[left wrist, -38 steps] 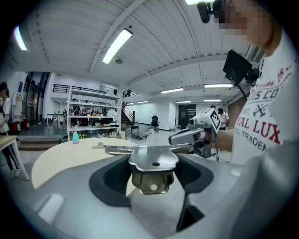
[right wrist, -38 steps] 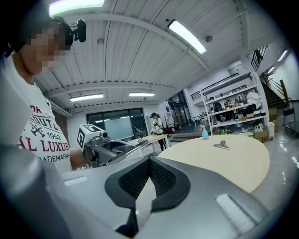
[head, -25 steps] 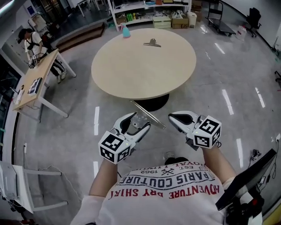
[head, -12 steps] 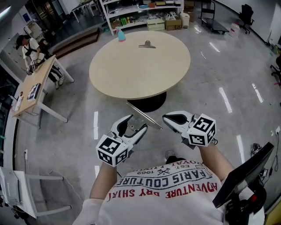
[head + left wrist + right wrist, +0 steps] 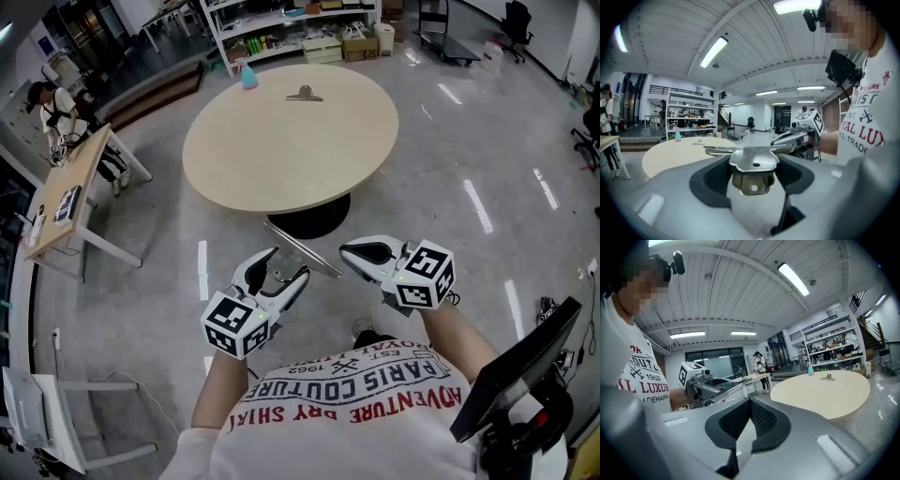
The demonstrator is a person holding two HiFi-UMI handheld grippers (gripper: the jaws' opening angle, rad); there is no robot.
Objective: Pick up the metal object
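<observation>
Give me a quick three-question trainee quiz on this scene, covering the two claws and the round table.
1. Multiple choice: what does the left claw hold? A) a silver metal clip with a long bar; B) a cup; C) nothing.
2. True or false: the right claw has its jaws wide apart.
3. Fill in: on the round beige table are a second metal clip and a light blue ____.

Key: 1 A. 2 false, they are together and empty. 3 bottle.

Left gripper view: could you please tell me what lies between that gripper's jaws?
A metal clipboard clip is gripped between the left gripper's jaws, as the left gripper view shows.
</observation>
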